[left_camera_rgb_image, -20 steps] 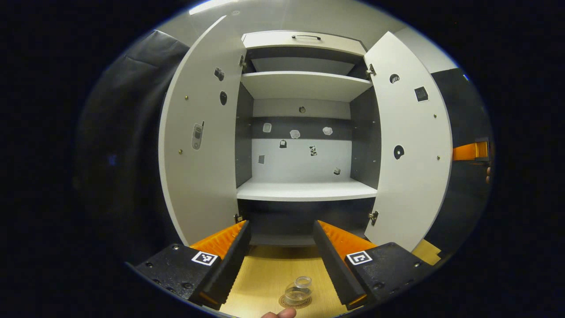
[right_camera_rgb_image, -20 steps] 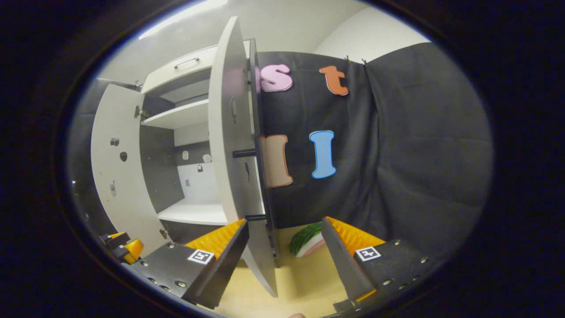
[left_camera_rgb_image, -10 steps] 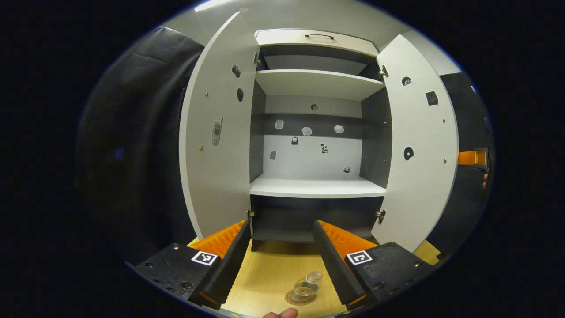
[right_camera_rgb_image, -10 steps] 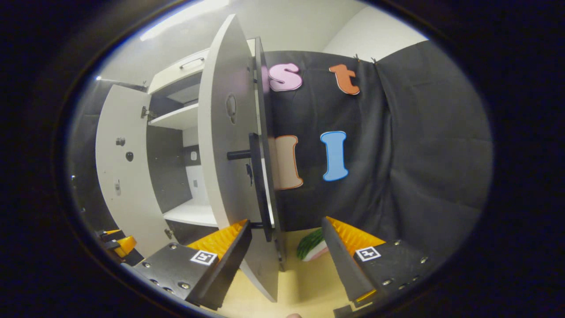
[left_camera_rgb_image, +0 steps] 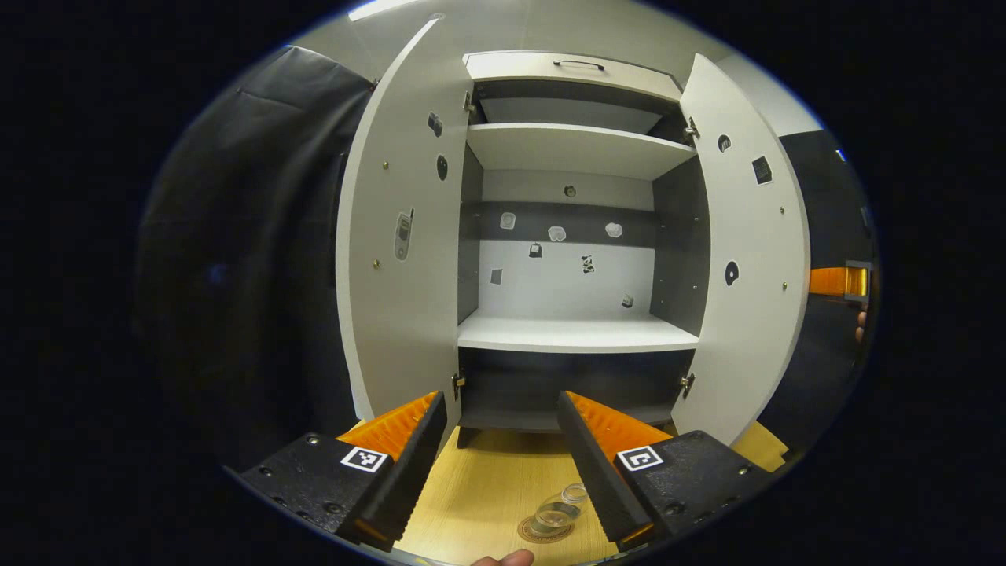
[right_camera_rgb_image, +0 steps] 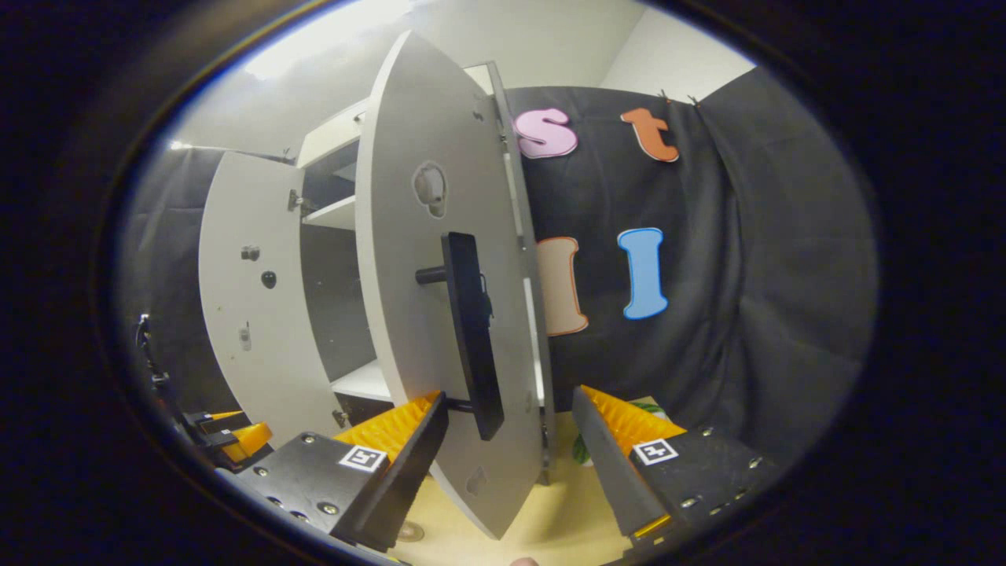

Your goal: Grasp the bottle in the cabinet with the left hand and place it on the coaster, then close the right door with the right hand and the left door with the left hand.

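Observation:
A small clear bottle (left_camera_rgb_image: 555, 514) stands on a round coaster (left_camera_rgb_image: 542, 533) on the wooden table, just inside my left gripper's right finger. My left gripper (left_camera_rgb_image: 503, 464) is open and holds nothing, pointing at the cabinet's inside (left_camera_rgb_image: 574, 330). The left door (left_camera_rgb_image: 401, 236) and the right door (left_camera_rgb_image: 747, 251) stand swung out. In the right gripper view the right door (right_camera_rgb_image: 424, 314) shows its outer face and black bar handle (right_camera_rgb_image: 471, 330). My right gripper (right_camera_rgb_image: 507, 464) is open, with the door's lower part between its fingers; whether they touch it is unclear.
The cabinet shelves (left_camera_rgb_image: 578, 334) are bare. A watermelon-slice toy (right_camera_rgb_image: 581, 452) lies on the table behind the right door, mostly hidden. The other gripper (left_camera_rgb_image: 837, 281) shows at the far right, past the right door. The left gripper (right_camera_rgb_image: 228, 436) sits low left.
The right door has swung partway toward the cabinet, and its handle face now turns to the right gripper. The left gripper has drifted left, so the bottle and coaster sit further right in its view.

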A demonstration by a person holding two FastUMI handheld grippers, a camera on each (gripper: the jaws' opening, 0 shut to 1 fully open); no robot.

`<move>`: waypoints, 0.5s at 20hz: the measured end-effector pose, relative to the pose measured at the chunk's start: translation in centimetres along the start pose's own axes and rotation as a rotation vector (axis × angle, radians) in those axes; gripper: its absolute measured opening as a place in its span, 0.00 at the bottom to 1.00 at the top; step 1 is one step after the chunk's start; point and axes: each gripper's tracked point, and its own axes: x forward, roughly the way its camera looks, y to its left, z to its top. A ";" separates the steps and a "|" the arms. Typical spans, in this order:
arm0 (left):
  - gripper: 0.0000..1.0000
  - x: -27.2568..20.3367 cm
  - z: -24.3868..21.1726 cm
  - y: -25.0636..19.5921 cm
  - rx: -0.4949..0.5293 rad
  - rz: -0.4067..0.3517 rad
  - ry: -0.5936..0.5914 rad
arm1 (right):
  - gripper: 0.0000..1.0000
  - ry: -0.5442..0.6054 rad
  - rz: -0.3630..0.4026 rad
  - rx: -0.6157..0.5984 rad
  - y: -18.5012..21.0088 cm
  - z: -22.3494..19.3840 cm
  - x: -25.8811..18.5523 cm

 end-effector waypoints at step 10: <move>0.91 0.2 -0.5 4.4 -0.043 0.068 0.013 | 0.98 -0.028 0.052 -0.067 5.1 -0.4 3.5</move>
